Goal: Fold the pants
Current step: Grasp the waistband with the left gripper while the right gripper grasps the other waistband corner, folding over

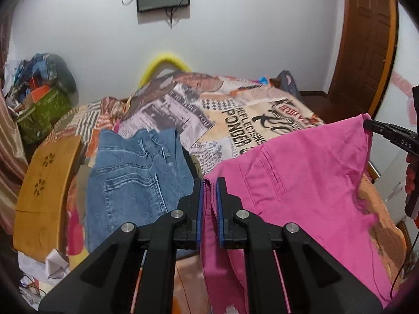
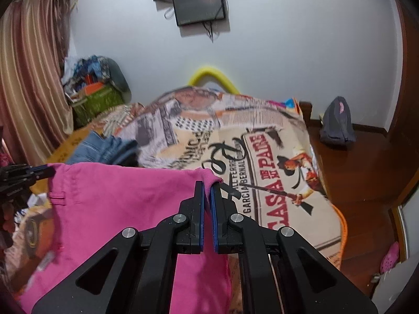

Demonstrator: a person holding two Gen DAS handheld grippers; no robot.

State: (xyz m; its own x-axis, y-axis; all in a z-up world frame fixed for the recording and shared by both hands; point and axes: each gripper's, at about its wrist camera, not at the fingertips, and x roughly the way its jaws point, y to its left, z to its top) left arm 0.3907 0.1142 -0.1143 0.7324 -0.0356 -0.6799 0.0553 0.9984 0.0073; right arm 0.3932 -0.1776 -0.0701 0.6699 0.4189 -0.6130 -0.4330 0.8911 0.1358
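A bedroom with a pale wall fills the background, and a bed under a newspaper-print cover runs across the middle of both views. Above it the pink pants hang stretched between the two tools, filling the lower right of the left wrist view and the lower left of the right wrist view. The left gripper has its jaws nearly closed, pinching one top corner of the pink fabric between blue pads. The right gripper likewise has its jaws drawn close on the other top corner, cloth bunched just past the tips. Blue jeans lie on the bed at centre left.
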